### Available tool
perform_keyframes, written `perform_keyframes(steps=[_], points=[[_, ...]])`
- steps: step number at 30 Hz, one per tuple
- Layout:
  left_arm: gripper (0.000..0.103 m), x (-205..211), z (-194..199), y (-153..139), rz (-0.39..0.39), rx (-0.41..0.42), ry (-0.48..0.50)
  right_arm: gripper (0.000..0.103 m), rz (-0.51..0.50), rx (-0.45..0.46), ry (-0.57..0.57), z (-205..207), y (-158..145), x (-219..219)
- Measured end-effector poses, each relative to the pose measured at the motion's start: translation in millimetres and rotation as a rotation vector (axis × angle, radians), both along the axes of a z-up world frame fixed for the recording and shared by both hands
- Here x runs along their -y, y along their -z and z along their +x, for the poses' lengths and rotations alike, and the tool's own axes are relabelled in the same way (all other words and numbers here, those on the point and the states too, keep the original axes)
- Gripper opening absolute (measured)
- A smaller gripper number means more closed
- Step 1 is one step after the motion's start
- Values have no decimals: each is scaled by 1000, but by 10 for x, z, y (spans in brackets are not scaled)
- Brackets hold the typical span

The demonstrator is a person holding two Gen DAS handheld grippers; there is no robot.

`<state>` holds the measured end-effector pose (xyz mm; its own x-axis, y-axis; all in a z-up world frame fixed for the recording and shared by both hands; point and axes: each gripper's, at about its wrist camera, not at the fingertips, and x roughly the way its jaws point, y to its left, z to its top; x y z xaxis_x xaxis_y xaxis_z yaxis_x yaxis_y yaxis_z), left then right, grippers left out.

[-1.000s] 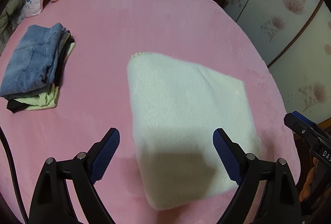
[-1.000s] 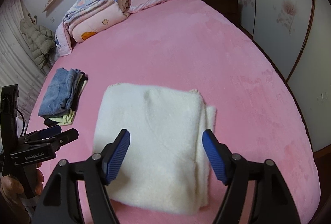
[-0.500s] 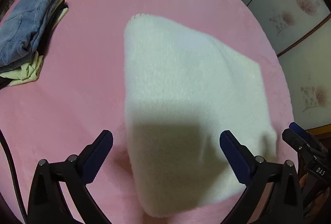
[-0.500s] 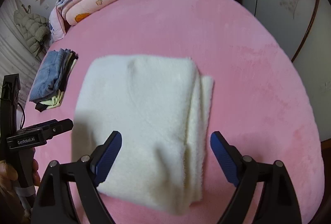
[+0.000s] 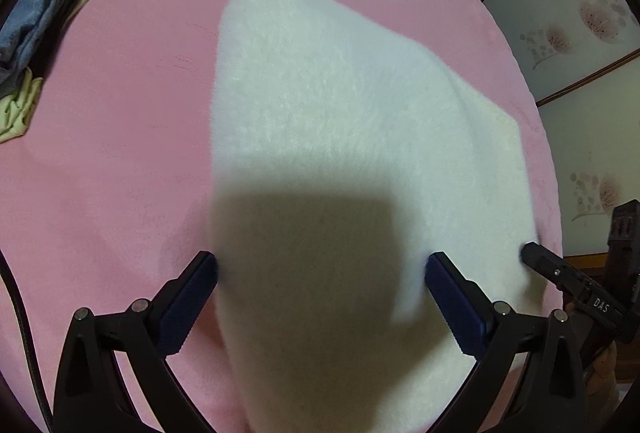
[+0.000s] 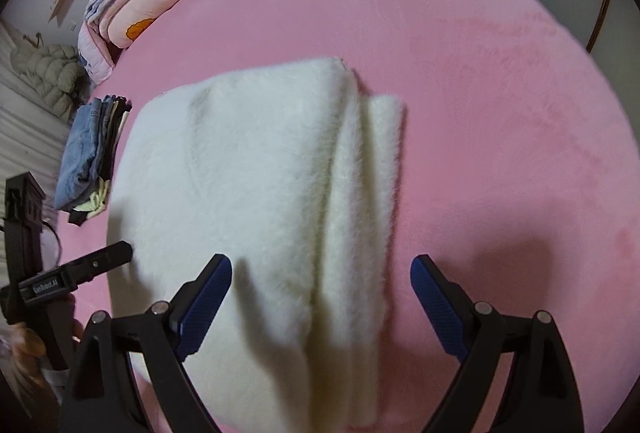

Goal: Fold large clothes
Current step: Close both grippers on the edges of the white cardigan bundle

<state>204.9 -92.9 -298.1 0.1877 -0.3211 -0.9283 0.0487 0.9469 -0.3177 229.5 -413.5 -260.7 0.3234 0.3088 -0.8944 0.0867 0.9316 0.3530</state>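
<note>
1. The readable writing is on the tools. In the right wrist view, the black body of the left gripper (image 6: 120,253) at the left edge carries a white label reading "GenRobot.AI". In the left wrist view, the right gripper (image 5: 528,253) at the right edge shows the letters "DAS".
2. No containers show. The bed (image 6: 500,93), covered in pink plush, holds everything.
3. The task's thing, a folded white fluffy garment (image 6: 260,173), lies flat on the near part of the bed. Its folded layers show as ridges along its right edge in the right wrist view.
4. The left gripper (image 5: 322,265) has just been opening and stands wide apart, blue pads either side of the garment's (image 5: 340,121) near left corner; nothing is clamped.
5. The right gripper (image 6: 322,269) has likewise been spreading and is wide, straddling the garment's layered right edge without pinching it.
6. A stack of folded clothes (image 6: 88,157), denim on top, sits on the bed just left of the garment.
7. A rolled quilt (image 6: 140,1) with cartoon prints lies at the head of the bed.
8. A padded grey jacket (image 6: 48,73) hangs at the far left.
</note>
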Motion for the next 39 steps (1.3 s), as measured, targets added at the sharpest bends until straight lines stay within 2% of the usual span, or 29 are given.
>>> perform_keyframes(steps=[8, 12, 16, 20, 25, 36, 37, 39], points=[[103, -37, 47, 146, -15, -11, 18, 92, 194, -61, -25, 227, 311, 89], [103, -66, 78, 222, -41, -19, 25, 93, 228, -71, -67, 318, 402, 53], [103, -130, 181, 313, -71, -36, 31, 93, 308, -82, -81, 394, 526, 77], [103, -224, 266, 454, -141, -81, 29, 102, 372, -117, -80, 442, 666, 51], [103, -284, 324, 581, -209, -120, 8, 103, 323, -130, -109, 454, 668, -66], [103, -228, 295, 569, -176, -113, 6, 102, 283, -157, -118, 478, 634, -135], [101, -201, 295, 556, -166, -104, 4, 101, 275, -150, -118, 481, 617, -166], [98, -143, 290, 519, -145, -86, 3, 83, 285, -128, -119, 452, 568, -180]])
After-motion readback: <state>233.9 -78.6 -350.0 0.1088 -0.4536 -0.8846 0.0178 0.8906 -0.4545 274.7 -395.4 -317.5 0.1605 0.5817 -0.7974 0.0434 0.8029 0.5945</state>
